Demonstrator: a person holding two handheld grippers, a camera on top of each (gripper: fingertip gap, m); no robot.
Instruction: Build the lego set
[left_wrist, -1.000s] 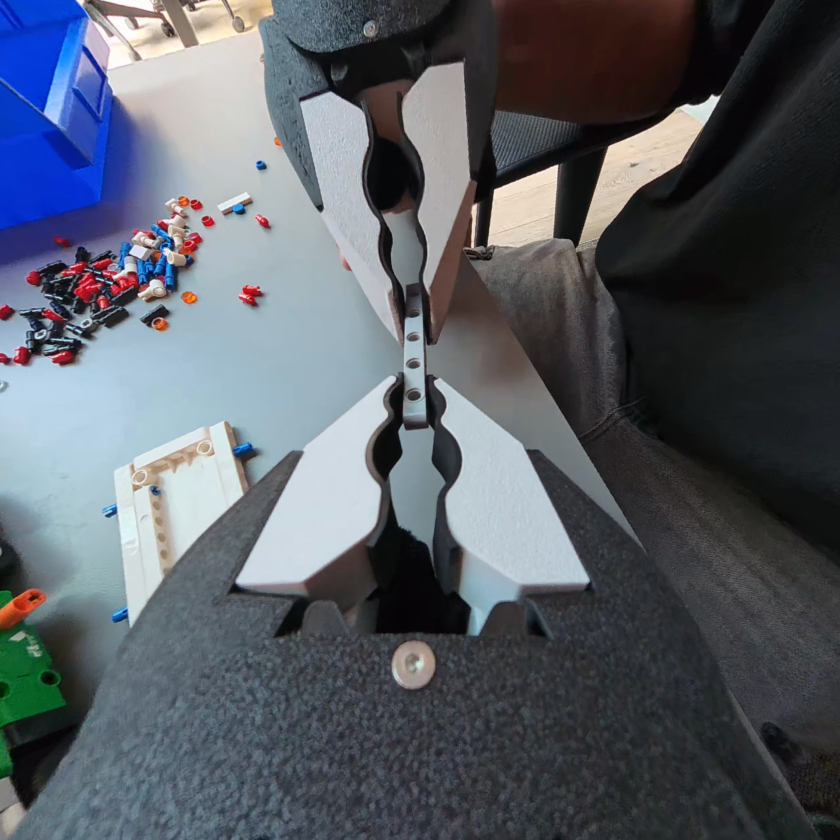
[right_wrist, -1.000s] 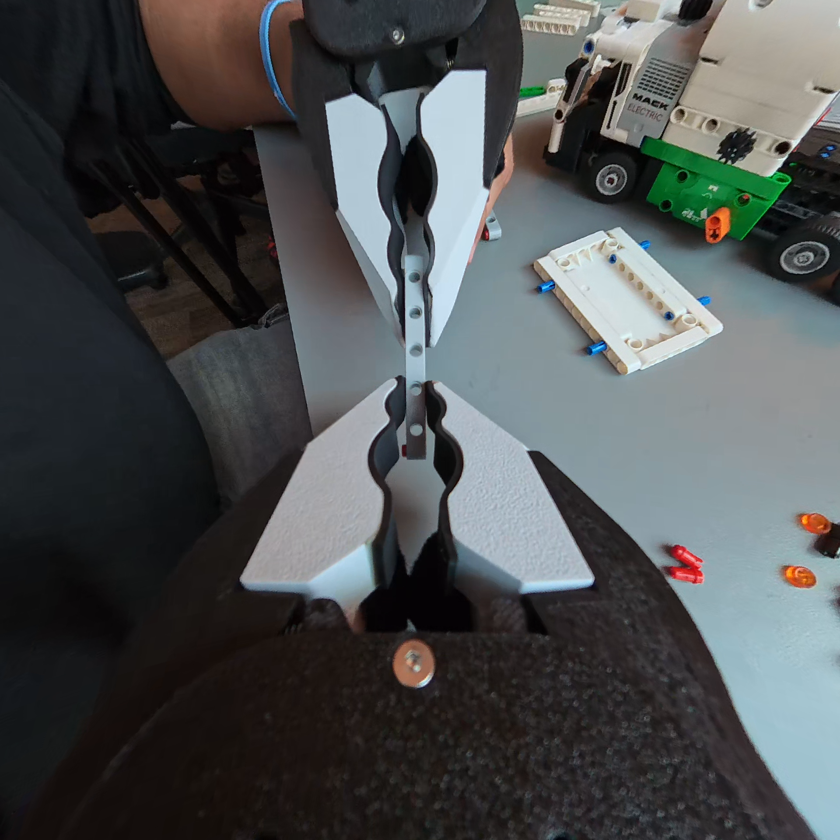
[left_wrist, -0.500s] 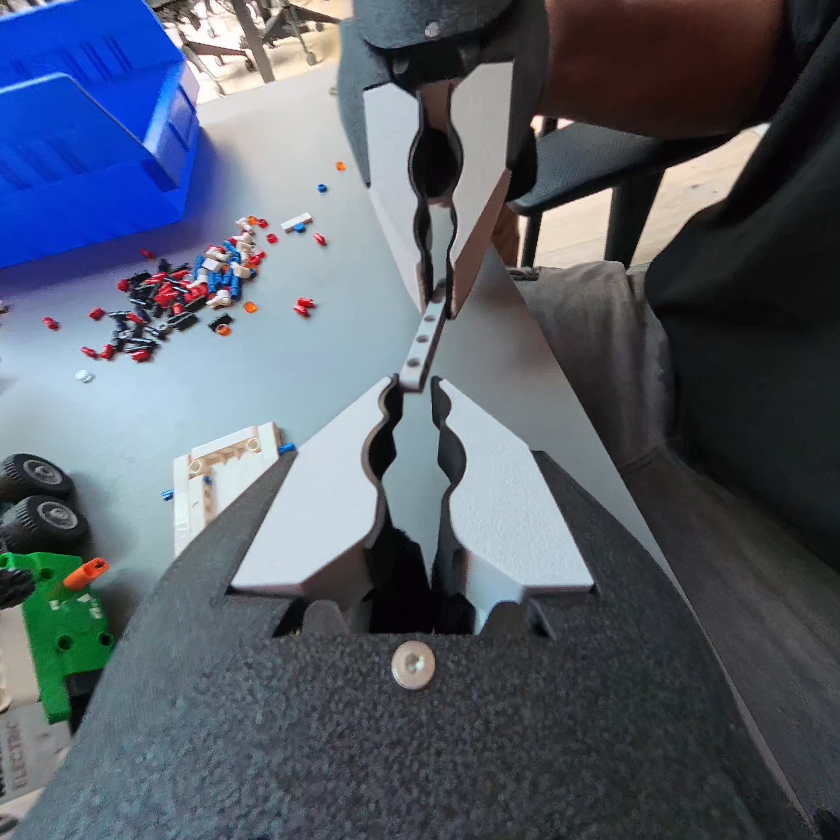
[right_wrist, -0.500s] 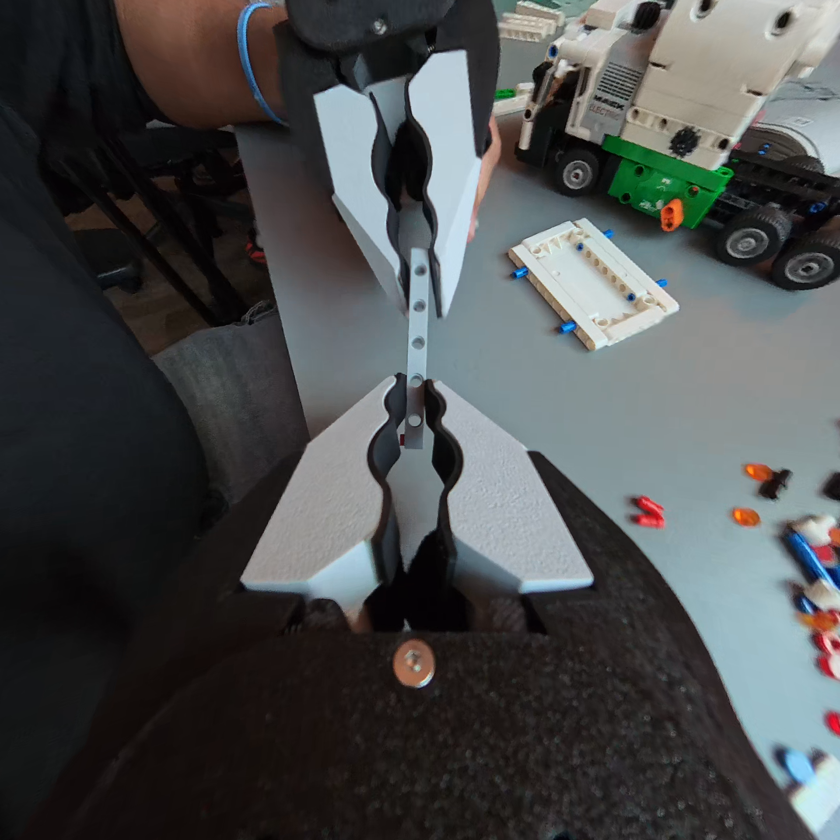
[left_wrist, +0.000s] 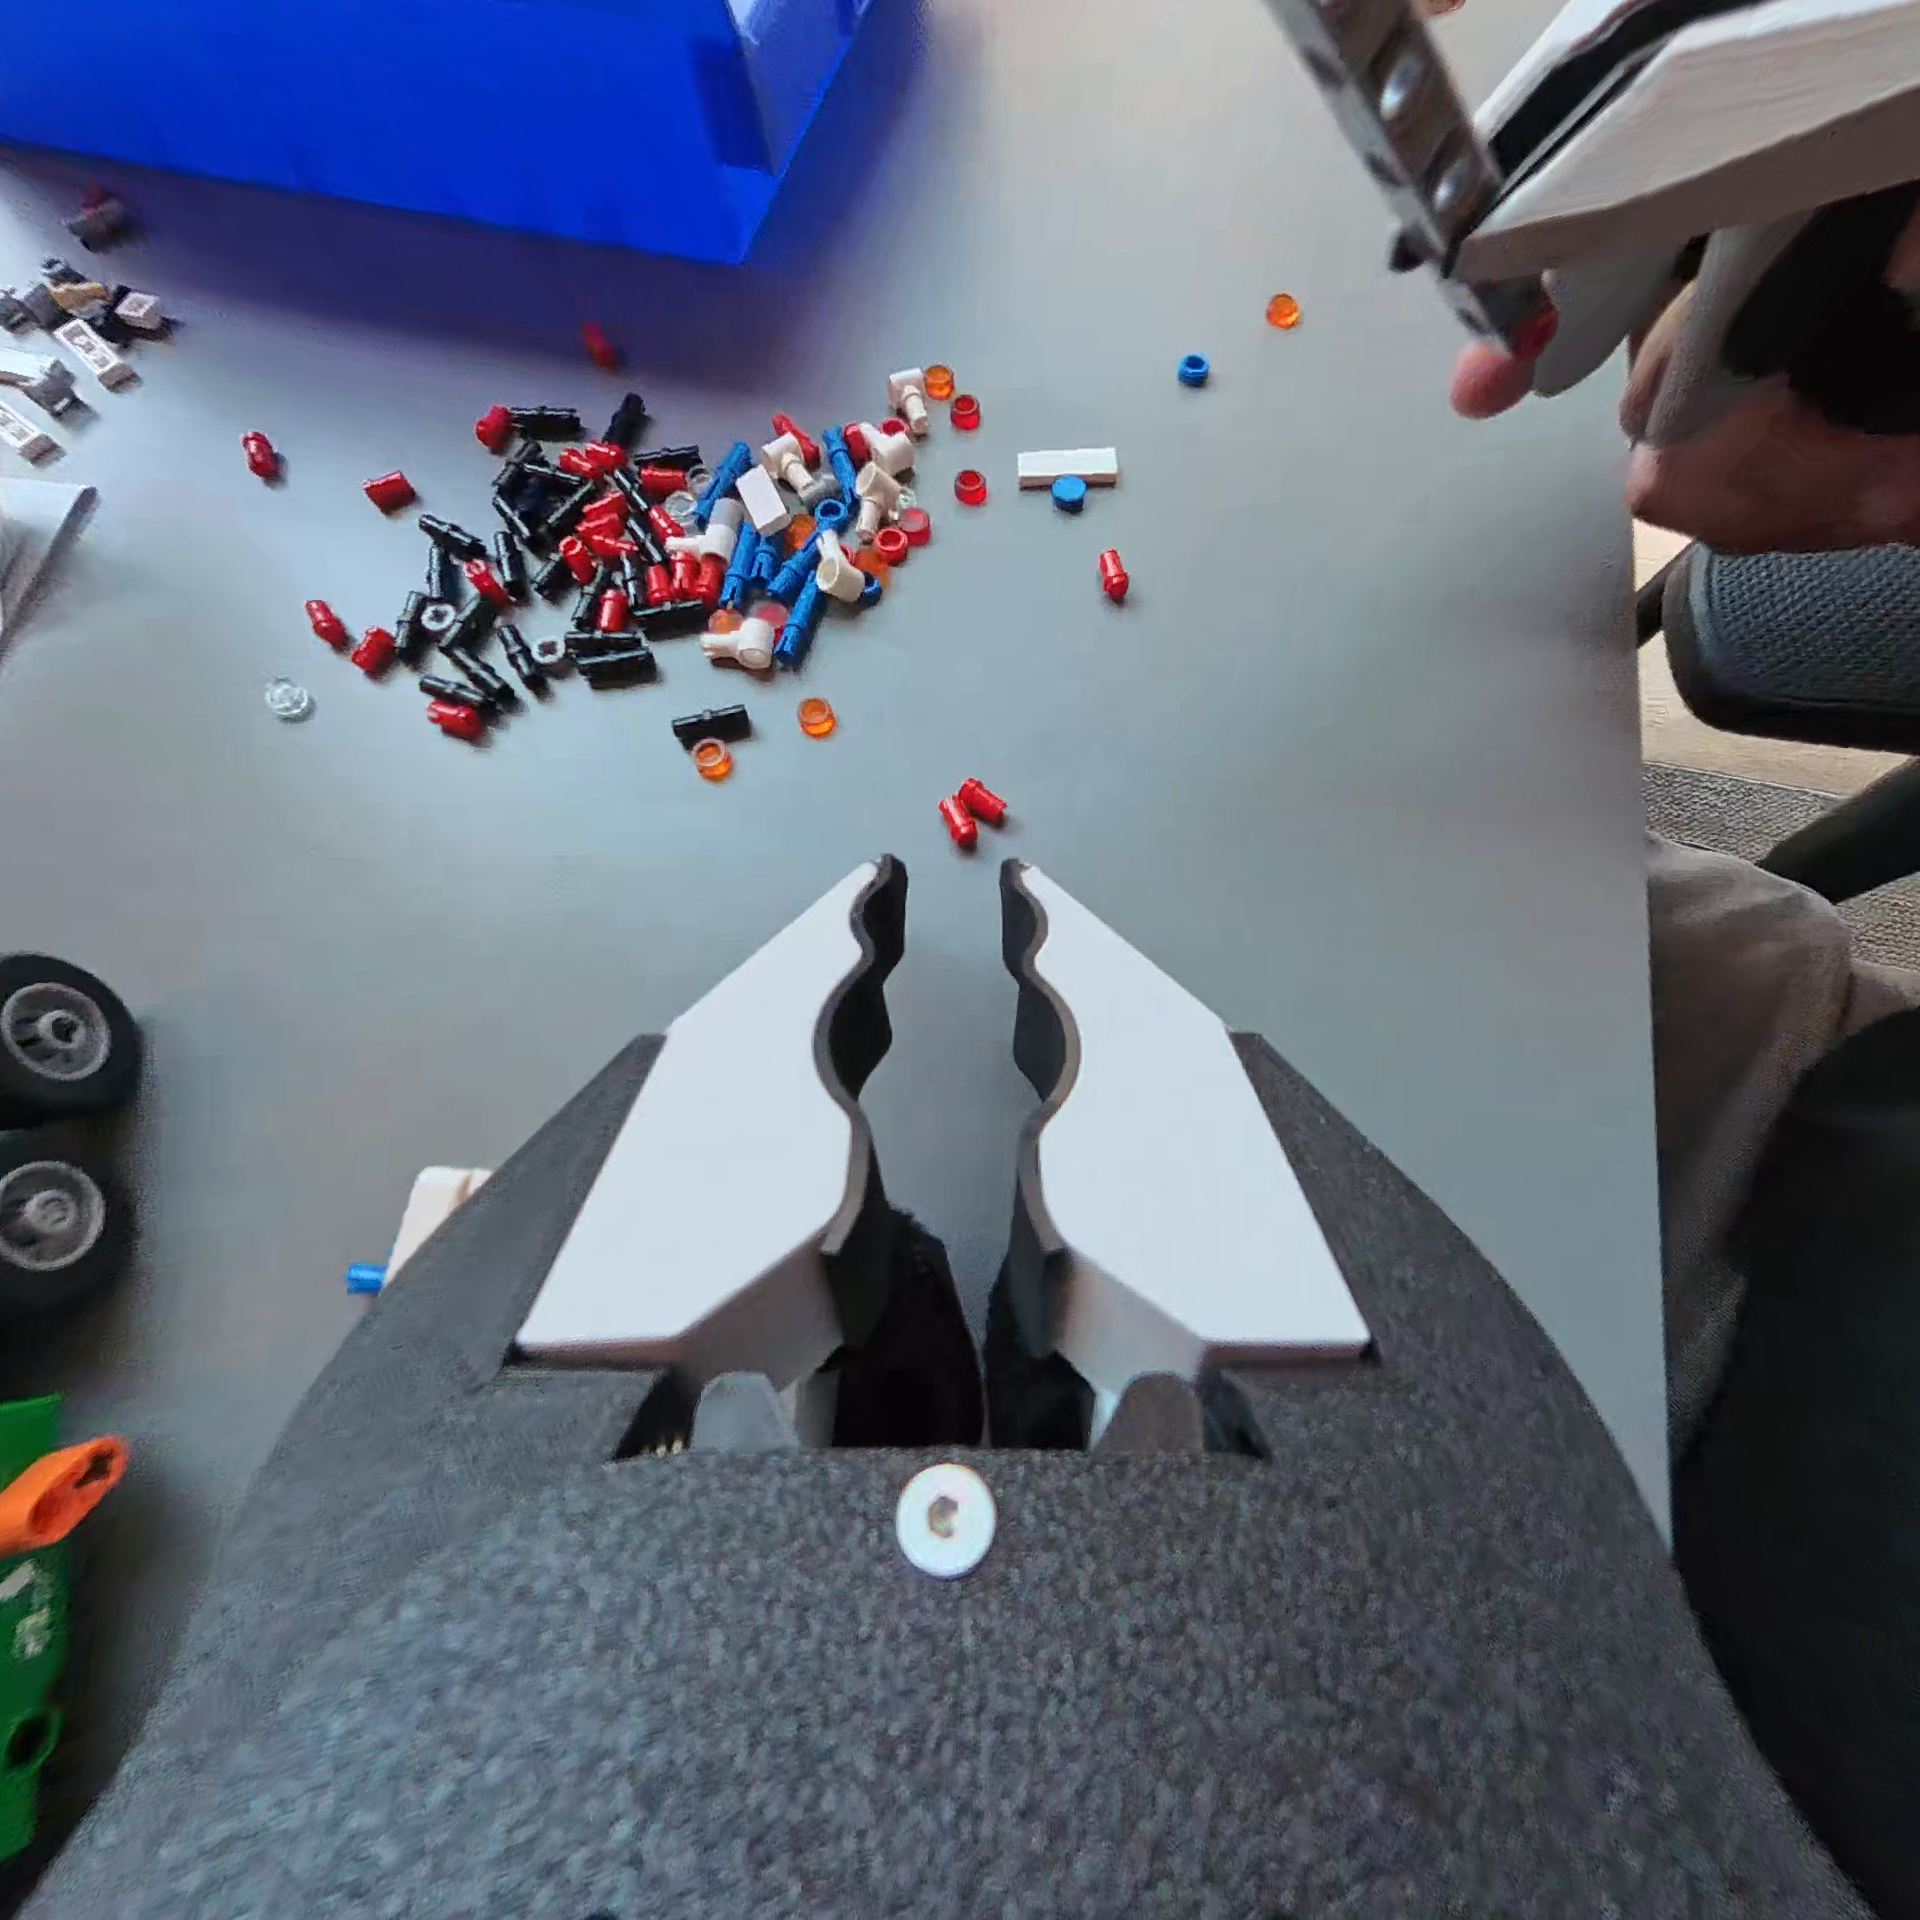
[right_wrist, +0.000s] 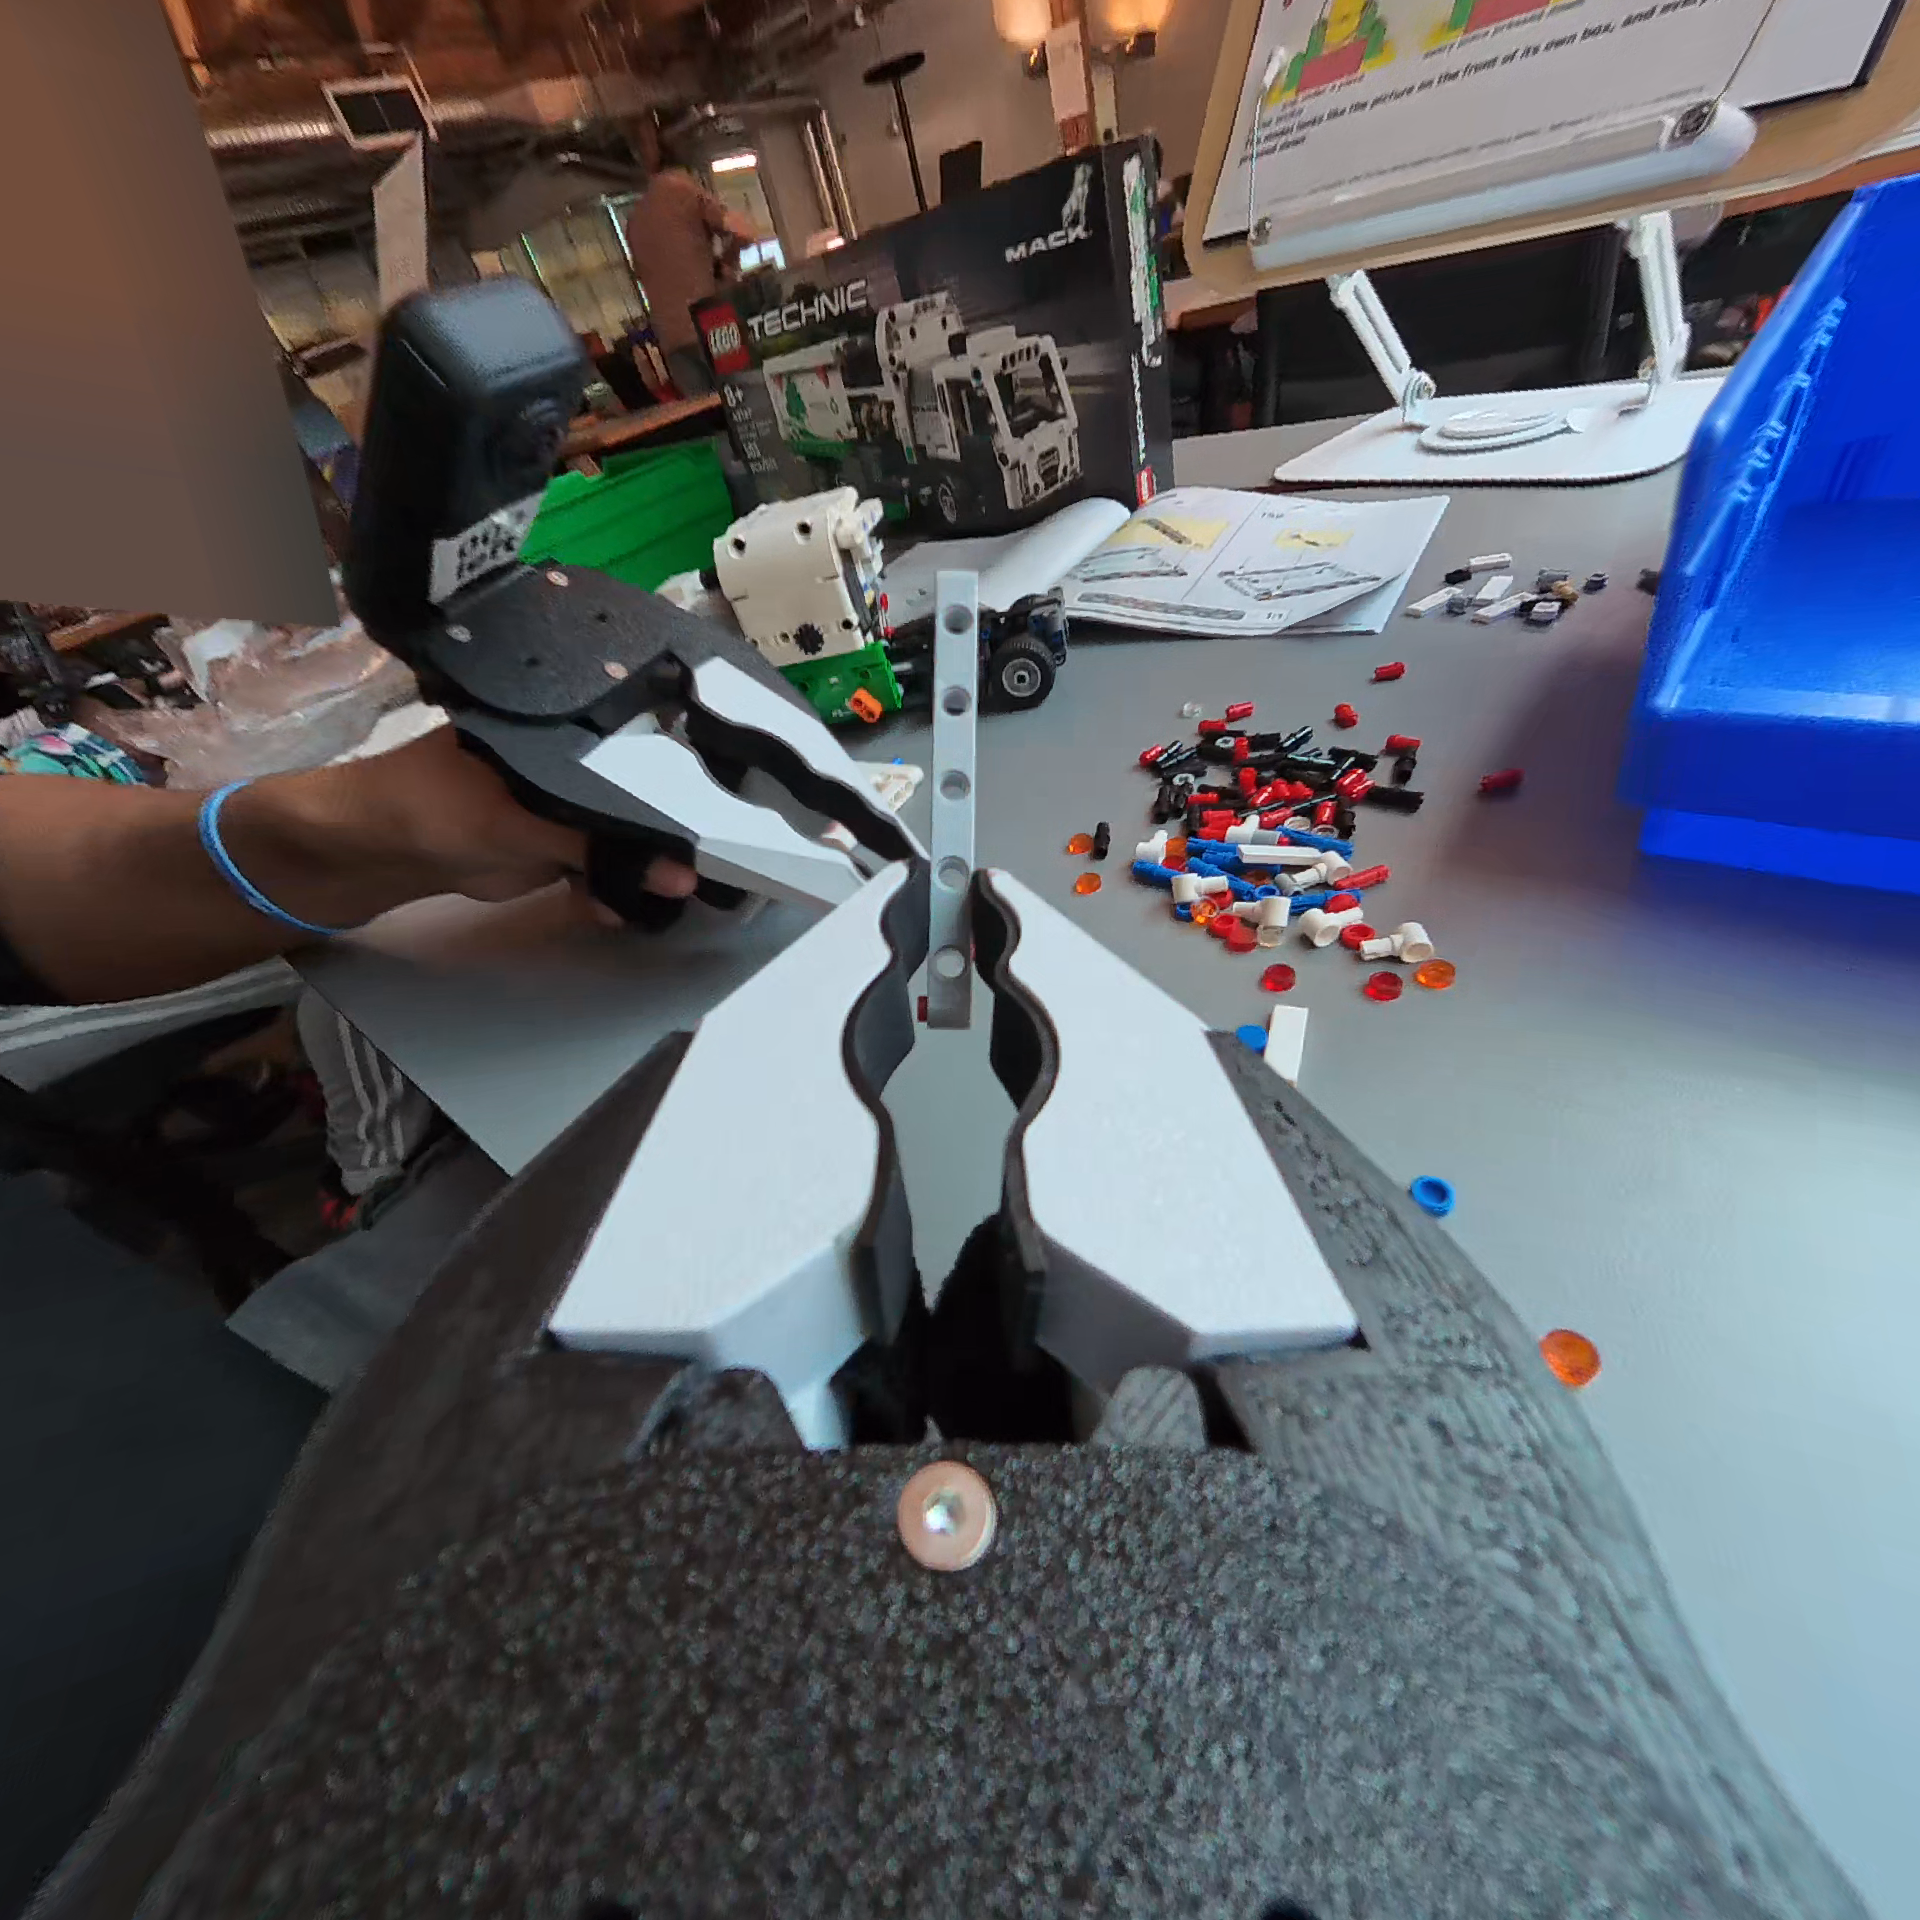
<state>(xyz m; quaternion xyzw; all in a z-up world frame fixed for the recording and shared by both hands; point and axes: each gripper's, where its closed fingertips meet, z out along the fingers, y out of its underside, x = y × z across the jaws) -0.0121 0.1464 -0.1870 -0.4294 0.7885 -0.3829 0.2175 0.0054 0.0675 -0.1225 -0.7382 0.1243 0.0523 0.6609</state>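
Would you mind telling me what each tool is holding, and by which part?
The right tool grips the grey holed beam by its lower end. The left tool is open, holding nothing.

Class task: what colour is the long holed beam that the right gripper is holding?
Light grey. The beam shows best in the right wrist view, standing upright between the right gripper fingertips.

Open workshop: grey worktable (right_wrist: 1558, 1091), blue parts bin (right_wrist: 1787, 623)
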